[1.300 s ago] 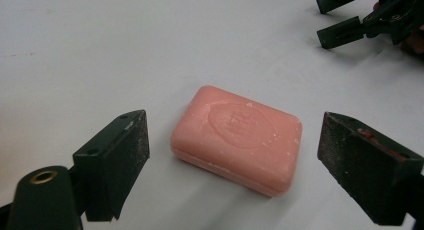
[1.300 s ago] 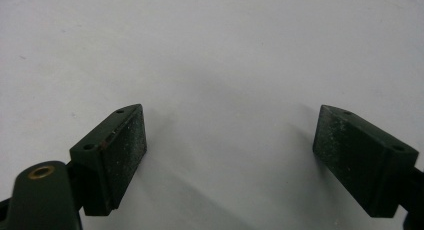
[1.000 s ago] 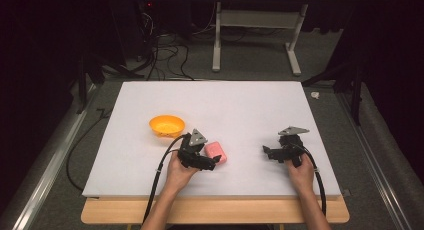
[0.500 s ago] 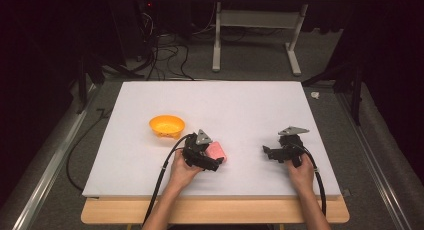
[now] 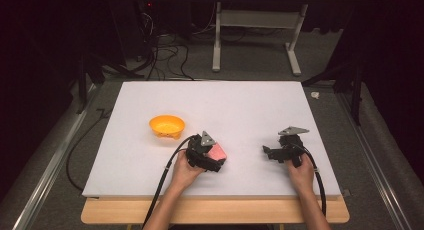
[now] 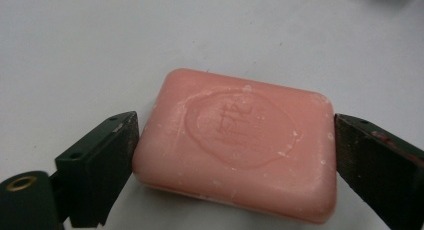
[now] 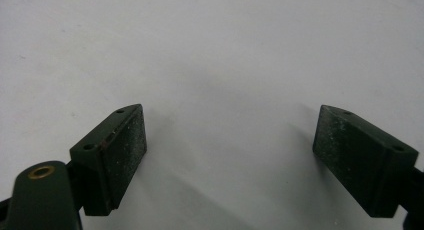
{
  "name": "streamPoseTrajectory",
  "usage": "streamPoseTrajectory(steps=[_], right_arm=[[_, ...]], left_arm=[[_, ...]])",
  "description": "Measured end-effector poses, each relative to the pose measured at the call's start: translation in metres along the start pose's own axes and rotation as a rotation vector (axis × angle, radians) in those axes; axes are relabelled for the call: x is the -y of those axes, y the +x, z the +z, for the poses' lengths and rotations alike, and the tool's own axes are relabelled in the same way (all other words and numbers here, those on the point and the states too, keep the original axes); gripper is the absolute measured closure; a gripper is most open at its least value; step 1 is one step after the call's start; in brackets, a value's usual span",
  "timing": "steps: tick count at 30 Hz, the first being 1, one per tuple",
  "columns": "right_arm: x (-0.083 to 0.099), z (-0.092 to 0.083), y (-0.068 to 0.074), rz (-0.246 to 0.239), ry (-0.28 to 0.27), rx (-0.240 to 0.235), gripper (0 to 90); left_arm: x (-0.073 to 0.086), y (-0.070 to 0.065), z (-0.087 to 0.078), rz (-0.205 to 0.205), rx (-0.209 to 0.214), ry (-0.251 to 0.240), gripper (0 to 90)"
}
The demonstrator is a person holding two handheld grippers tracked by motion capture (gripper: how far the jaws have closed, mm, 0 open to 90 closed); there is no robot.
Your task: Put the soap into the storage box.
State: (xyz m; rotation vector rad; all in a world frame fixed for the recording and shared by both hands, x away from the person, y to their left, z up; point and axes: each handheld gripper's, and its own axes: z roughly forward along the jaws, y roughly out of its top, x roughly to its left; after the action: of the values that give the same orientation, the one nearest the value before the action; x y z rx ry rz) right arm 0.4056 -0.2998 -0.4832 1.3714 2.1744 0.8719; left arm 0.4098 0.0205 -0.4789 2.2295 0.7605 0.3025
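A: Position of the pink rectangular soap bar (image 6: 240, 142)?

B: Flat on the white surface (image 5: 240, 110), near edge, left of centre, just right of the shallow orange plastic bowl (image 5: 167, 126). Stamped face up.

A: Left gripper (image 5: 212, 157) state?

B: Jaws spread around the bar's short ends. One pad touching or nearly so; the other close, contact not confirmable. Not clamped, judging by the slack.

A: Right gripper (image 5: 274, 153)?

B: Low over bare surface at near right. Jaws wide apart, nothing between.

A: Recommended technique?

B: Centre the bar between both pads. Close evenly, square to the ends. Apply moderate force only; slippery surface likely. Lift straight up.
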Motion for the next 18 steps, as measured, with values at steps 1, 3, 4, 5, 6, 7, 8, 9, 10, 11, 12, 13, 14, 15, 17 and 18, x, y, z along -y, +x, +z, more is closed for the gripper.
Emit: streamPoseTrajectory(steps=[1,3,4,5,6,7,8,9,10,11,12,13,14,15,17,18], right_arm=[[0.0,0.0,0.0,0.0,0.0,0.0,14.5],[0.0,-0.0001,0.0,0.0,0.001,-0.001,14.5],[0.0,-0.0001,0.0,0.0,0.001,-0.001,14.5],[0.0,-0.0001,0.0,0.0,0.001,-0.001,14.5],[0.0,0.0,0.0001,0.001,0.0,0.0,14.5],[0.0,0.0,0.0,0.0,0.0,0.0,14.5],[0.0,0.0,0.0001,0.001,0.0,0.0,14.5],[0.0,0.0,0.0,0.001,0.0,0.0,14.5],[0.0,0.0,0.0,0.0,0.0,0.0,14.5],[0.0,0.0,0.0,0.0,0.0,0.0,14.5],[0.0,0.0,0.0,0.0,0.0,0.0,14.5],[0.0,0.0,0.0,0.0,0.0,0.0,14.5],[0.0,0.0,0.0,0.0,0.0,0.0,14.5],[0.0,0.0,0.0,0.0,0.0,0.0,14.5],[0.0,0.0,-0.0001,-0.002,0.001,0.0,14.5],[0.0,0.0,0.0,0.0,0.0,0.0,14.5]], left_arm=[[0.0001,-0.0004,0.0009,0.003,-0.005,0.004,9.2],[0.0002,-0.0011,0.0017,0.004,-0.009,0.006,9.4],[0.0001,-0.0014,0.0017,0.006,-0.013,0.009,9.9],[0.0002,-0.0016,0.0017,0.009,-0.015,0.011,9.9],[0.0002,-0.0022,0.0016,0.015,-0.021,0.014,10.3],[0.0006,-0.0031,0.0016,0.022,-0.028,0.013,10.8],[0.0009,-0.0036,0.0018,0.025,-0.033,0.014,11.5],[0.0011,-0.0041,0.0021,0.029,-0.038,0.015,11.8],[0.0016,-0.0048,0.0027,0.033,-0.044,0.017,12.3],[0.0018,-0.0046,0.0026,0.03,-0.042,0.018,12.8],[0.002,-0.0043,0.0028,0.027,-0.039,0.016,12.9],[0.0022,-0.0038,0.003,0.023,-0.035,0.018,12.9],[0.0023,-0.0035,0.0031,0.021,-0.033,0.018,13.0],[0.0025,-0.0029,0.0036,0.015,-0.028,0.016,13.0],[0.0028,-0.0022,0.0041,0.004,-0.022,0.015,13.1],[0.0029,-0.0022,0.0042,0.002,-0.021,0.015,13.1]])
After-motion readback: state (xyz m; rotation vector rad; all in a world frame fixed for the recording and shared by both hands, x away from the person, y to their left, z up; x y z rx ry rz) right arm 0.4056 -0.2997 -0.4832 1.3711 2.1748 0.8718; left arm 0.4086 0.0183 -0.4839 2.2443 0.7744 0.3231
